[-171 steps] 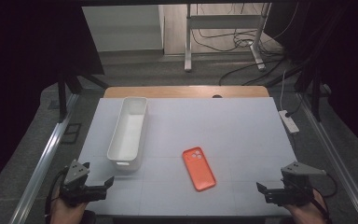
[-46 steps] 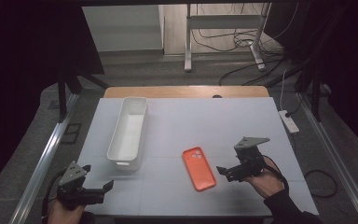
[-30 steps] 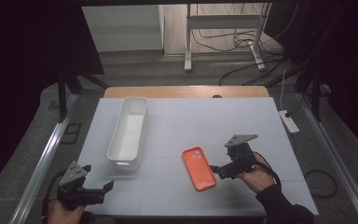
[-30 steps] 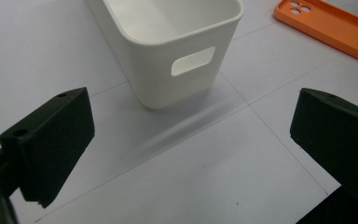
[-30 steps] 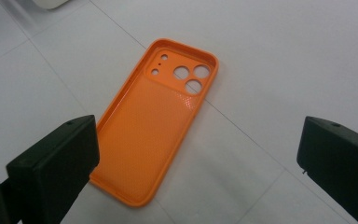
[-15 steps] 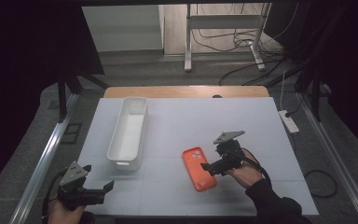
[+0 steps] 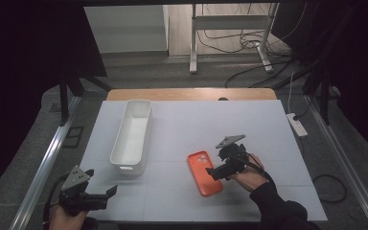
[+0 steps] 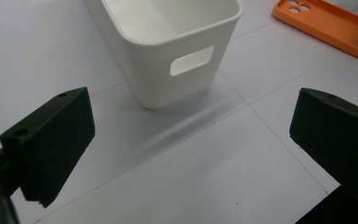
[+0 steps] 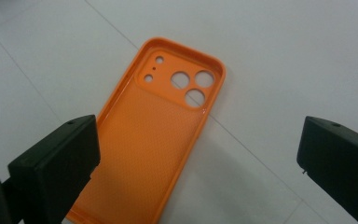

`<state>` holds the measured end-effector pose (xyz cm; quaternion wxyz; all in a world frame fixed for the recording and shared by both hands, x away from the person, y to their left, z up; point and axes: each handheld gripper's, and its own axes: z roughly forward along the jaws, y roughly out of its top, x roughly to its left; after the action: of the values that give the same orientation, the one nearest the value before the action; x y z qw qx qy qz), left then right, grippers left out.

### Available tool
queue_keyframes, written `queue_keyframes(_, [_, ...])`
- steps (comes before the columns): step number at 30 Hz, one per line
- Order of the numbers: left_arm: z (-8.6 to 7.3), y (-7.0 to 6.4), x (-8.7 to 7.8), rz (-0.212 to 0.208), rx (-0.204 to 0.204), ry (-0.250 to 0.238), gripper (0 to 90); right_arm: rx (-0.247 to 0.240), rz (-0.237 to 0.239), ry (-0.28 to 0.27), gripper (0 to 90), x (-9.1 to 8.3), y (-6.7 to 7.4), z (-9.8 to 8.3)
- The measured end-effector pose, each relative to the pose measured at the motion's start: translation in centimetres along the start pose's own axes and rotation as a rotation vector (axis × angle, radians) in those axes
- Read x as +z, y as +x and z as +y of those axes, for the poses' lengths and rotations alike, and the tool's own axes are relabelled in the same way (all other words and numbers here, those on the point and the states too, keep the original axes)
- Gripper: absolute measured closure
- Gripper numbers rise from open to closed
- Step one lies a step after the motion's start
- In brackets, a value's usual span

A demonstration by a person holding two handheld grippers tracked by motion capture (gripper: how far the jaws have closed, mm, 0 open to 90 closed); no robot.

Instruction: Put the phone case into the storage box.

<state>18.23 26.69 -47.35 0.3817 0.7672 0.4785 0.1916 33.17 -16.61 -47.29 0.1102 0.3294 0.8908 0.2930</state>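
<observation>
White gridded table [image 7: 182, 129] fills the workspace, with dark floor and cables beyond. On it, toward the near right, the orange phone case [image 7: 204, 173] lies flat, hollow side up, camera cut-outs pointing away from the person. The right gripper [image 7: 214, 172] sits at its right edge, jaws wide apart and holding nothing; in the right gripper view they straddle the case [image 9: 158, 135], likely lined up to pinch it by its thin rim. The left gripper [image 7: 109, 193] waits at the near-left corner, also wide open and empty, facing the white bin [image 8: 168, 42], probably the case's destination
</observation>
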Motion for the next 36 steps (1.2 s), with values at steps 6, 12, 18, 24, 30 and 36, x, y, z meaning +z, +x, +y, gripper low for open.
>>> queue_keyframes(6, [0.0, 0.0, 0.0, -0.002, 0.001, 0.0, 1.0, 0.005, 0.003, 0.024, 0.0, 0.6, 0.1, -0.2])
queue_keyframes(12, [0.0, 0.0, 0.0, -0.002, 0.0, 0.0, 1.1, 0.0, 0.017, 0.051, 0.0, 1.2, 0.1, -0.6])
queue_keyframes(18, [0.0, 0.0, 0.0, -0.003, 0.001, 0.0, 1.2, -0.005, 0.015, 0.086, 0.8, 2.0, 0.2, -0.9])
queue_keyframes(24, [0.0, 0.0, 0.0, -0.003, 0.002, 0.001, 1.3, 0.004, 0.01, 0.119, 3.1, 2.6, 0.1, -1.4])
queue_keyframes(30, [0.0, 0.0, 0.0, -0.003, 0.002, 0.001, 1.3, 0.001, 0.014, 0.137, 8.0, 3.0, -0.1, -1.8])
queue_keyframes(36, [0.0, 0.0, 0.0, -0.004, 0.001, 0.0, 1.4, -0.023, 0.012, 0.155, 18.2, 3.2, -0.1, -2.0])
